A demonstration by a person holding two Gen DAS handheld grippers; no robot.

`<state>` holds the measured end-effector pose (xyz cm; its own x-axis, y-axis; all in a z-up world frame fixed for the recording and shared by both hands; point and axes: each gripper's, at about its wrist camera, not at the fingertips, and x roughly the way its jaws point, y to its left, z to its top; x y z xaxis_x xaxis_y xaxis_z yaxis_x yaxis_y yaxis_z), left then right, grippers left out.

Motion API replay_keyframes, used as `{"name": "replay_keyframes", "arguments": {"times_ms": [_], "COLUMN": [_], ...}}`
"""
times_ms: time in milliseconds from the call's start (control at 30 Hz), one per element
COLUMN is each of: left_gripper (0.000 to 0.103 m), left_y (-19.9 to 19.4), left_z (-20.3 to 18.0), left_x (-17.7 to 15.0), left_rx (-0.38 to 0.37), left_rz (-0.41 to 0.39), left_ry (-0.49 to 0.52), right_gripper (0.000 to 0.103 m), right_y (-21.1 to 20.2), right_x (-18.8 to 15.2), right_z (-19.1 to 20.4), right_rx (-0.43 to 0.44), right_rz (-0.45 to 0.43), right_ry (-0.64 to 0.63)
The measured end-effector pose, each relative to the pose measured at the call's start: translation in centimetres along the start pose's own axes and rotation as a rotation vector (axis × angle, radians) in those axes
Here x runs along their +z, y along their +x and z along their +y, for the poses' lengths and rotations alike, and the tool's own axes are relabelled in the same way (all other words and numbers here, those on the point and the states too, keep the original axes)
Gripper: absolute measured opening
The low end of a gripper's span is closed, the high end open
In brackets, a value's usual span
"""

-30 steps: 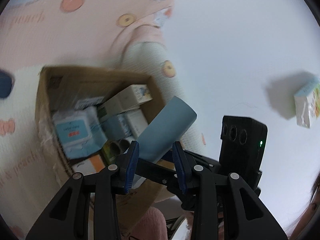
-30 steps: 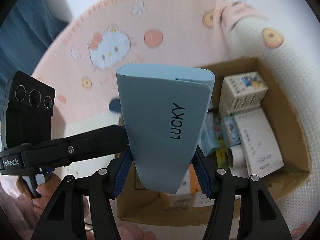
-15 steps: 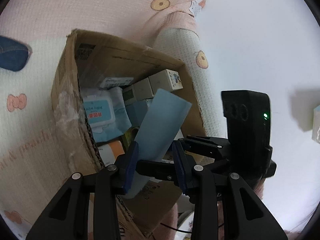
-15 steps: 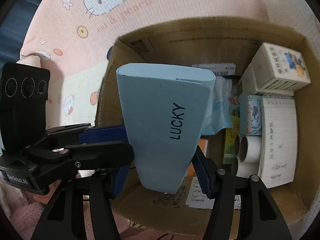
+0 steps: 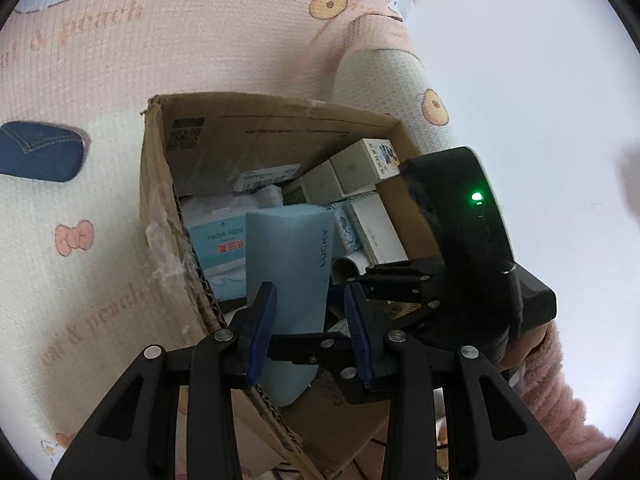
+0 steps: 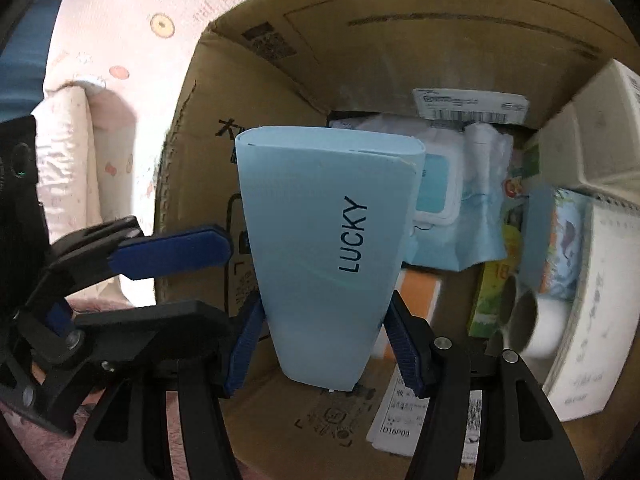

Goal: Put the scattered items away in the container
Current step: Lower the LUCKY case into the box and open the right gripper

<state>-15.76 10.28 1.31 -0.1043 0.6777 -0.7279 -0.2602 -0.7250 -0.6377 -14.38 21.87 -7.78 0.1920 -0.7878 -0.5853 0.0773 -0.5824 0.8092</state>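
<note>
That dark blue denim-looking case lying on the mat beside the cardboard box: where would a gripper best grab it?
Probably across its short width near the middle, coming straight down from above. The denim case lies flat on the mat, long and narrow with rounded ends, so its long sides offer parallel faces for the fingers. It lies apart from the cardboard box, leaving room to descend.

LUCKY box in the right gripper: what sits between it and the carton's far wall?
A pack of baby wipes, then a white barcoded packet against that wall; the right wrist view shows both.
</note>
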Motion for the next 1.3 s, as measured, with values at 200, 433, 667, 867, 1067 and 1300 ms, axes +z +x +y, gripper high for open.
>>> {"name": "replay_keyframes", "arguments": {"times_ms": [200, 433, 667, 867, 1067, 1300], "left_gripper": [0.038, 0.04, 0.04, 0.006, 0.006, 0.006], "left_y": [0.1, 0.6, 0.8, 0.3, 0.8, 1.7], "left_z": [-0.4, -0.8, -1.5, -1.3, -0.7, -1.0], "left_x": [0.3, 0.5, -0.1, -0.6, 0.1, 0.3], "left_rx": [0.055, 0.101, 0.149, 0.245, 0.191, 0.217], "left_rz": [-0.014, -0.025, -0.029, -0.06, -0.031, 0.002], "left_ry": [0.009, 0.016, 0.033, 0.023, 0.01, 0.044], "right_gripper": [0.058, 0.059, 0.059, 0.014, 0.013, 0.013], "right_y": [1.6, 3.0, 1.3, 1.9, 4.1, 6.3], "right_x": [0.4, -0.2, -2.6, -3.1, -0.8, -0.5], "right_z": [-0.3, -1.5, -0.8, -3.5, -4.6, -4.2], "right_rx": [-0.029, 0.051, -0.046, -0.208, -0.301, -0.255], "right_rz": [0.019, 0.015, -0.093, -0.127, -0.059, -0.052], "right_ry": [0.002, 0.063, 0.059, 0.199, 0.232, 0.266]}}
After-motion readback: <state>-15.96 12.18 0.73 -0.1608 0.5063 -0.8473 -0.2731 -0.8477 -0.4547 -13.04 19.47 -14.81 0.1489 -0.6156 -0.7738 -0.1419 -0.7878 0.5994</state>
